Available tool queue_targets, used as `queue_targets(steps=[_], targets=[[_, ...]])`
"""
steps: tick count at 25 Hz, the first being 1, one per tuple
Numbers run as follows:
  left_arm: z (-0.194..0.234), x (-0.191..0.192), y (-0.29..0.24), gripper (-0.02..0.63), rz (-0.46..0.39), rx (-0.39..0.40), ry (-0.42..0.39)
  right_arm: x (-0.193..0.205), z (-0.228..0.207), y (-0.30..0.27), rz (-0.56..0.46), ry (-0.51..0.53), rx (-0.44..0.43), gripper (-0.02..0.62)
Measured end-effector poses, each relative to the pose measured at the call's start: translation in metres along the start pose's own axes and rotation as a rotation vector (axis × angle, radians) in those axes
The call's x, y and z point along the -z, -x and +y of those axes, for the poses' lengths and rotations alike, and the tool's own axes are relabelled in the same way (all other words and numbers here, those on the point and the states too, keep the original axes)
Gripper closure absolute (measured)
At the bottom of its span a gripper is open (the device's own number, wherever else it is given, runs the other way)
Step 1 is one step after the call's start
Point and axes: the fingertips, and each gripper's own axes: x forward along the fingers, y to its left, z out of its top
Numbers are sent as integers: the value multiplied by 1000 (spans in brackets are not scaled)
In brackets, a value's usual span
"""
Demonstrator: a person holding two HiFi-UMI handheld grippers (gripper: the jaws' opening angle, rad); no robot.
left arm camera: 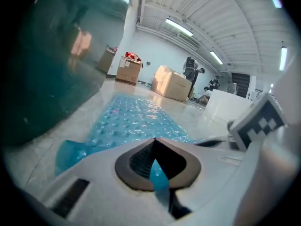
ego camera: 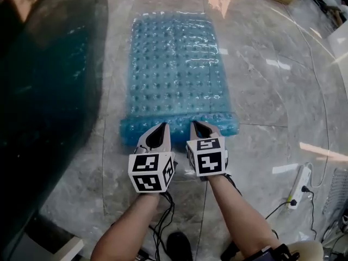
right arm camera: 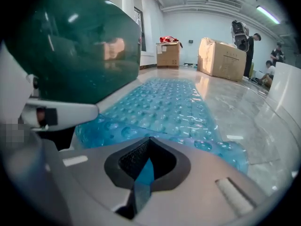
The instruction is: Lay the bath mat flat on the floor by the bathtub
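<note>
- Tools come first: the left tool [ego camera: 161,125] and the right tool [ego camera: 197,124] sit side by side. Each is clenched on the near edge of the bath mat [ego camera: 176,64], with a thin blue strip pinched between each pair of jaws.
- The mat's near end, just ahead of the tools, is doubled into a puffy fold and is not yet flat.
- To finish well, I judge both tools should draw that edge back evenly, away from the mat's far end. They should keep it square to the bathtub [ego camera: 49,91], lower it until the fold rolls out, and only then let go. An uneven pull would skew the mat or leave a ridge.
- The rest of the mat lies flat on the floor [ego camera: 261,91] beside the bathtub. Its long side runs along the tub wall, with a strip of bare floor between them.
- The tub wall limits any swing on that side, while the side away from the bathtub offers open floor.
- A power strip [ego camera: 299,182] and its cable lie out there, well apart from the mat, but worth minding when stepping back.
- Cardboard boxes [right arm camera: 221,58] stand far beyond the bathtub's far end, out of the way.
</note>
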Motion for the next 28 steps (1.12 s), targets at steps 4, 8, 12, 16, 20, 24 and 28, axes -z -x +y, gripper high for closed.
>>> queue_targets(steps=[4, 8, 12, 16, 20, 24, 28], targets=[[4, 15, -12, 600, 67, -16, 31, 34, 16, 26, -24, 24, 2, 586], [4, 39, -7, 600, 119, -29, 1, 48, 27, 54, -60, 39, -61, 588], [-13, 74, 23, 601, 122, -10, 41, 17, -5, 62, -80, -16, -53, 586], [-25, 84, 42, 600, 125, -7, 37, 26, -18, 32, 26, 32, -8, 586], [-31, 58, 53, 600, 74, -9, 6, 54, -7, 45, 50, 139, 37, 588], [-26, 53, 39, 600, 117, -28, 55, 89, 8, 72, 51, 118, 15, 588], [-22, 93, 43, 600, 247, -64, 74, 105, 23, 103, 40, 73, -43, 588]])
